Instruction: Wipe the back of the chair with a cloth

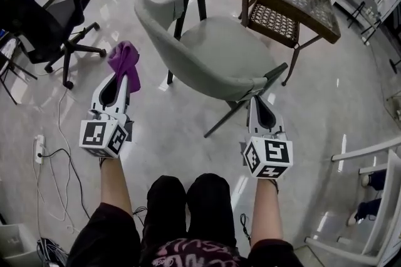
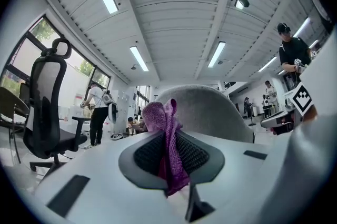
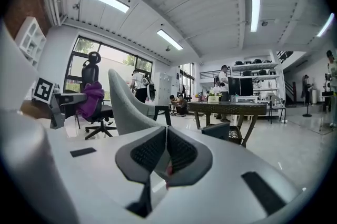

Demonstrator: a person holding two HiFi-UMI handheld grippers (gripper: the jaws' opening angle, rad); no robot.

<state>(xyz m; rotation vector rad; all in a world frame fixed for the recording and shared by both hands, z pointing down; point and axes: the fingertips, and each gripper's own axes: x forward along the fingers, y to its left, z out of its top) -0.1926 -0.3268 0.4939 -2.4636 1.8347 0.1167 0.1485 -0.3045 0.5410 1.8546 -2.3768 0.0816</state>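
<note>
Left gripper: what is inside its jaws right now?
A purple cloth is clamped in the left gripper, its bunched end poking out past the tips. The stretch pinched between the pads is covered by them.

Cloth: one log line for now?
left gripper shut on cloth | right gripper shut, empty | cloth apart from chair back | wiping not started

We read no legible text; pink lettering on the person's shirt (image 1: 188,254), possibly a word, is too cropped to decipher.
</note>
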